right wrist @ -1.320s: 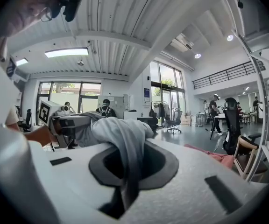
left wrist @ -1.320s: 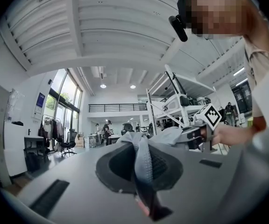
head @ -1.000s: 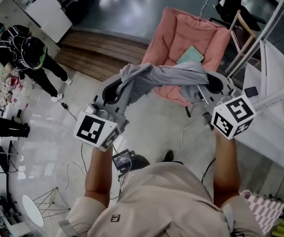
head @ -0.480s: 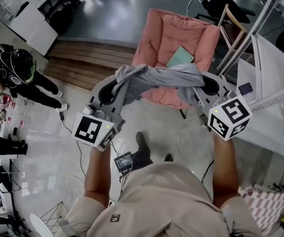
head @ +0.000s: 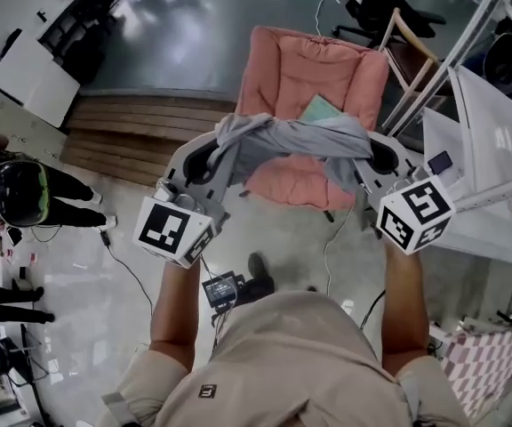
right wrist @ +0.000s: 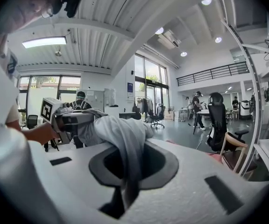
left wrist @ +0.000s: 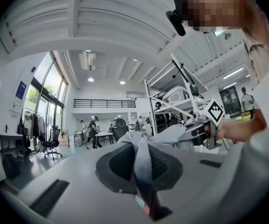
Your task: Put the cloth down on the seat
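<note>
A grey cloth (head: pixel 293 140) hangs stretched between both grippers at chest height, in front of a pink cushioned chair (head: pixel 284 76). My left gripper (head: pixel 210 161) is shut on the cloth's left end, which runs as a bunched strip into its jaws (left wrist: pixel 142 158). My right gripper (head: pixel 377 157) is shut on the right end, which drapes down into its jaws (right wrist: pixel 124 143). The cloth sags over the front part of the seat (head: pixel 293 183), above it and not touching. A teal flat item (head: pixel 321 109) lies on the seat, partly hidden behind the cloth.
A white table (head: pixel 496 229) with a dark phone (head: pixel 440 162) stands to the right behind slanted metal poles (head: pixel 456 56). A wooden chair (head: pixel 413 56) stands behind the pink one. A wooden step (head: pixel 140 127) lies left. Cables (head: pixel 332 238) cross the floor. A person in black (head: pixel 25 194) stands far left.
The pink chair has come nearer and now sits straight ahead under the cloth. Both grippers keep the same hold on the cloth. The person in black has slid toward the lower left of the view.
</note>
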Motion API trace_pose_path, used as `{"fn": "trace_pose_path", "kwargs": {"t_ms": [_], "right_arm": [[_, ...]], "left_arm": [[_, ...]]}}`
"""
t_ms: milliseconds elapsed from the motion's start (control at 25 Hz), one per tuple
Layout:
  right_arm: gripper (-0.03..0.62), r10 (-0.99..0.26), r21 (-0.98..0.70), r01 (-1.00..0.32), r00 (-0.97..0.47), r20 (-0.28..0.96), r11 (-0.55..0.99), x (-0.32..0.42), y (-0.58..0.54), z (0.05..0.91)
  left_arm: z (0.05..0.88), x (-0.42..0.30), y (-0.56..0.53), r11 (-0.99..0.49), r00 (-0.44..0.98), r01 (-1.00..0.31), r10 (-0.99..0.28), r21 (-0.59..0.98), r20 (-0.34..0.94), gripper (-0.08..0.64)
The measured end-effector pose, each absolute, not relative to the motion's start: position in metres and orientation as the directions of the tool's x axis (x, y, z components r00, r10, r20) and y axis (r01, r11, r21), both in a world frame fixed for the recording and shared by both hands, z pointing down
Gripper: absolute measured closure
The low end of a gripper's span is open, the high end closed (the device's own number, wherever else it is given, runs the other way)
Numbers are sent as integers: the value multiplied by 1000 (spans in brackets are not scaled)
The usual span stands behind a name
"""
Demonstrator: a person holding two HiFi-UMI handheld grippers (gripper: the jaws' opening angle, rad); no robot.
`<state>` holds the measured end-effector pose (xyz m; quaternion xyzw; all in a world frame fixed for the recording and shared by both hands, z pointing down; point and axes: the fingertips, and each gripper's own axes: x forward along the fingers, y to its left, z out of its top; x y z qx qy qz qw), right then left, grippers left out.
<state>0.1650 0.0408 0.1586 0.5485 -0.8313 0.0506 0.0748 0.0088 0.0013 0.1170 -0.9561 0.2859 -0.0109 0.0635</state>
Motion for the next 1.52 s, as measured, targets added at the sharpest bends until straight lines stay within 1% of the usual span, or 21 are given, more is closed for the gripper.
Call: {"fn": "trace_pose_path", "kwargs": {"t_ms": [320, 880, 1120, 1520], "right_arm": [[568, -922, -12, -941, -335, 196, 339, 159, -15, 168], [568, -934, 22, -958, -273, 229, 285, 131, -107, 172], [568, -911, 11, -941, -325, 254, 339, 123, -149, 190], [568, -813, -58, -861, -497, 304, 504, 118, -247, 247]], "left_arm": [[127, 5, -62, -859, 865, -499, -502, -115, -1, 541], [139, -27, -157, -886, 889, -457, -457, -83, -15, 541], [160, -38, -186, -865, 867, -498, -498, -60, -10, 541], [207, -46, -259, -767, 763, -640, -642, -52, 80, 541]]}}
